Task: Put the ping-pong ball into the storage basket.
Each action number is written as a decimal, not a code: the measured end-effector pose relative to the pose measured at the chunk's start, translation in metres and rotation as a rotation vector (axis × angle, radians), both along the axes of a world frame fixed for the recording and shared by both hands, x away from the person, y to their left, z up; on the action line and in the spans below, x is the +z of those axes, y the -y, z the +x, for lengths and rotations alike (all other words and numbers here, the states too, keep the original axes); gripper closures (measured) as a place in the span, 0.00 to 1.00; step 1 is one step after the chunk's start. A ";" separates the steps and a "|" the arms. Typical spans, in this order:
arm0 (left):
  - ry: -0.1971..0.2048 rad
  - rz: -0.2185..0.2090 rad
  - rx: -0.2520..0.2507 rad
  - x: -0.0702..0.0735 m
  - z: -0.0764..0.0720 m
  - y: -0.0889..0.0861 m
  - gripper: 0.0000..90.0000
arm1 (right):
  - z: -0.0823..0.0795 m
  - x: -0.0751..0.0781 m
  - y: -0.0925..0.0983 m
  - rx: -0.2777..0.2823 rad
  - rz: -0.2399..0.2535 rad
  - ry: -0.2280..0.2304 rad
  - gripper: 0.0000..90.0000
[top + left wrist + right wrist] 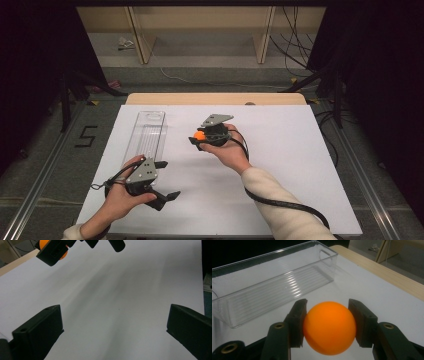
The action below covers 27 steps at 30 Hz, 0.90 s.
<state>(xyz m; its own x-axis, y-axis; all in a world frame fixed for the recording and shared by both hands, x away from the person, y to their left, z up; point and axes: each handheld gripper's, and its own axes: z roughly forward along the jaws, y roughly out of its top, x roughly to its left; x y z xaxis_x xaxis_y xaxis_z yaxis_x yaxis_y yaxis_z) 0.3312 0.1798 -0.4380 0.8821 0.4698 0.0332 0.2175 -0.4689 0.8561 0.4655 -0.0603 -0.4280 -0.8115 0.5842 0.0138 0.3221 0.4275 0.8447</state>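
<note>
An orange ball (pixel 329 327) sits clamped between the two black jaws of my right gripper (pixel 328 325), which is shut on it. From above, that gripper (pixel 198 138) hovers over the middle of the white table sheet, the ball (pixel 200 135) showing at its tip and pointing left toward a clear plastic bin (pixel 146 134). The bin (pixel 272 282) is long, empty and ribbed on its floor. My left gripper (pixel 165 179) rests at the near left with its jaws spread wide and nothing between them (pixel 115 327); the ball (pixel 63 255) shows far off in its view.
The white sheet (pixel 280 150) covers a wooden table (pixel 215 98) whose far edge shows beyond it. Cables trail from both grippers toward the near edge. Shelving legs and loose cables stand on the floor behind the table.
</note>
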 end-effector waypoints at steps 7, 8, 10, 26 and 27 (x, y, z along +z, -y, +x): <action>-0.001 0.004 -0.005 0.000 0.000 0.001 0.00 | 0.000 0.006 -0.007 0.012 -0.002 0.003 0.57; -0.001 0.003 -0.006 0.000 0.000 0.001 0.00 | 0.001 0.006 -0.008 0.013 0.001 0.003 0.57; -0.002 0.000 -0.005 0.000 0.000 0.000 0.00 | 0.002 0.007 -0.011 0.015 0.005 0.006 0.57; -0.002 0.002 -0.006 0.000 0.000 0.000 0.00 | 0.007 0.012 -0.022 0.023 0.005 0.010 0.57; -0.001 0.001 -0.005 0.000 0.000 0.000 0.00 | 0.007 0.013 -0.022 0.023 0.004 0.011 0.57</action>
